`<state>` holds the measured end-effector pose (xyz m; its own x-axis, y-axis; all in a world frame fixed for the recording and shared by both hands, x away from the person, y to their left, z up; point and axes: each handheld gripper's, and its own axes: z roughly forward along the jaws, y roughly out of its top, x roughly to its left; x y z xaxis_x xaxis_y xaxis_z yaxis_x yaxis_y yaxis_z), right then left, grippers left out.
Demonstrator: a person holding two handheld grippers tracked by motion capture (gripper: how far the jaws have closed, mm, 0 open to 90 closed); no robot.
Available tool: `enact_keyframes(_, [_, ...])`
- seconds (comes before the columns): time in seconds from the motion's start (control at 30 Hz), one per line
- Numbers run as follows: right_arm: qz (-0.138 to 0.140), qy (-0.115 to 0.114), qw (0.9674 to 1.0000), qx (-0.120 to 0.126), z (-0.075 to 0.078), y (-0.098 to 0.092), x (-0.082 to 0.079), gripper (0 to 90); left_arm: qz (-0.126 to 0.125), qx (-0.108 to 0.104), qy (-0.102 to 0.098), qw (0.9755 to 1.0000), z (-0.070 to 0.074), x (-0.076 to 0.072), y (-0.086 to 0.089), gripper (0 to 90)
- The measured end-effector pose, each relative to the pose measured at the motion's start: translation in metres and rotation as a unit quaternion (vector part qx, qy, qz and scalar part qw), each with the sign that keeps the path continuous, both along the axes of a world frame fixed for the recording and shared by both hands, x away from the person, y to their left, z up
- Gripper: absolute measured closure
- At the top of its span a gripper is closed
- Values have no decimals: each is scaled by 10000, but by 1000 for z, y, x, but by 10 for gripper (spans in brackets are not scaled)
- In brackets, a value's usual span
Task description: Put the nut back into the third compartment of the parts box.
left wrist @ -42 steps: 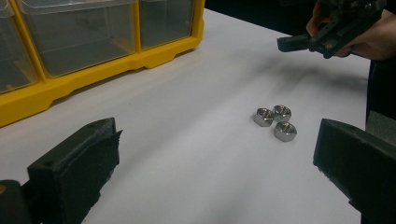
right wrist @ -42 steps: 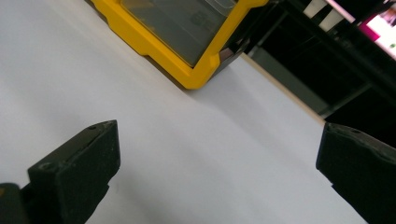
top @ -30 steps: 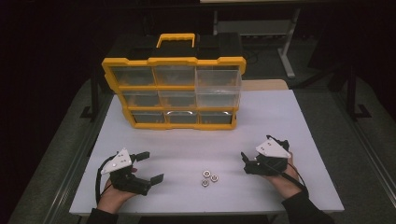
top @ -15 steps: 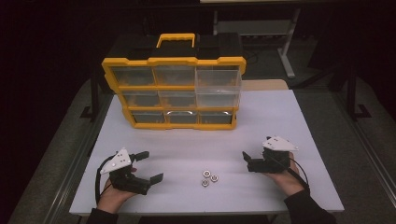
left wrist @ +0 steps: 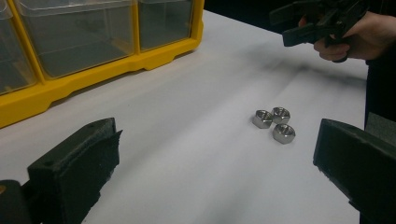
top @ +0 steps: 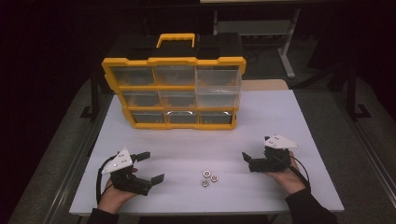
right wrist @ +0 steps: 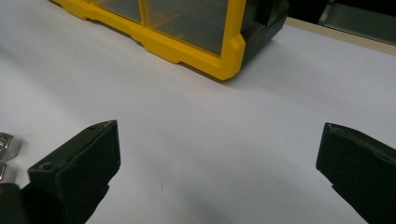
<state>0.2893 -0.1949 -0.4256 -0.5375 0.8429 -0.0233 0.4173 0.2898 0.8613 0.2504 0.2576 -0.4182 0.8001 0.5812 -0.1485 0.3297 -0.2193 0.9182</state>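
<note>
Three nuts lie in a tight cluster near the front edge of the worktop, touching or nearly touching one another, between the two grippers. The left gripper rests near the front-left corner with its fingers spread wide and empty, aimed toward the nuts. The right gripper sits toward the front-right with its fingers likewise parted and holding nothing; in the right gripper view, two nuts appear at the left margin, outside the span of its fingers. A yellow organiser with clear drawers stands upright toward the back edge, all drawers apparently shut.

The step in hand is judged to be the approach to a single nut. For a clean pick, the chosen gripper should come down over an outer nut of the cluster, fingers straddling two opposite flats, low enough to catch the thin body yet clear of its neighbours. Closing over the cluster's middle risks scattering or pinching two nuts at once.
</note>
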Motion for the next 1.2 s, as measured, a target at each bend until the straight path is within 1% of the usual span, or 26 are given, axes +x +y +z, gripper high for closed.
enact_keyframes(0.1, [73, -7, 10000, 41, 0, 0, -1, 0, -17, 37, -19, 10000, 0, 0, 1, 0])
enact_keyframes(0.13, [142, -55, 9999, 57, 1, -2, -1, 0, -18, 27, -43, 10000, 0, 1, 1, 0])
enact_keyframes(0.23, [230, -109, 9996, 121, 1, -3, -4, 0, -4, -2, -40, 10000, 1, 0, 0, 0])
enact_keyframes(0.33, [222, -189, 9996, 53, 1, -6, -8, 0, -27, -9, -34, 10000, 0, 0, -1, 0])
enact_keyframes(0.37, [219, -211, 9995, 85, 1, -8, -9, 0, -45, -37, -33, 10000, 0, 1, -1, 0])
enact_keyframes(0.43, [231, -237, 9994, 119, 2, -11, -12, 0, -63, -2, -13, 10000, 0, 0, -1, 0])
enact_keyframes(0.47, [283, -287, 9991, 144, 2, -13, -13, 0, -87, 1, -19, 10000, 0, 1, -2, 0])
enact_keyframes(0.5, [282, -270, 9991, 190, 2, -15, -15, 0, -86, 20, -11, 10000, 0, 1, -1, 0])
enact_keyframes(0.6, [314, -341, 9986, 238, 2, -19, -20, 0, -82, 2, -31, 10000, 1, 2, -2, 0])
enact_keyframes(0.7, [372, -351, 9983, 268, 3, -22, -25, 0, -104, -7, -11, 9999, 1, 1, -5, 0])
enact_keyframes(0.73, [372, -365, 9983, 251, 2, -23, -26, 0, -122, -9, -34, 9999, 1, 2, -6, 0])
enact_keyframes(0.8, [366, -367, 9984, 236, 2, -25, -29, 0, -148, -19, -14, 9999, 2, 2, -7, 0])
enact_keyframes(0.93, [447, -369, 9977, 351, 2, -28, -33, 0, -208, -49, -42, 9998, 5, 2, -10, 0])
enact_keyframes(1.07, [524, -390, 9971, 384, 3, -27, -37, 0, -282, -101, -61, 9995, 7, 2, -16, 0])
enact_keyframes(1.13, [582, -435, 9965, 409, 3, -27, -39, 0, -377, -72, -58, 9992, 8, 3, -19, 0])
enact_keyframes(1.2, [619, -426, 9961, 469, 4, -27, -41, 0, -400, -78, -60, 9991, 9, 4, -21, 0])
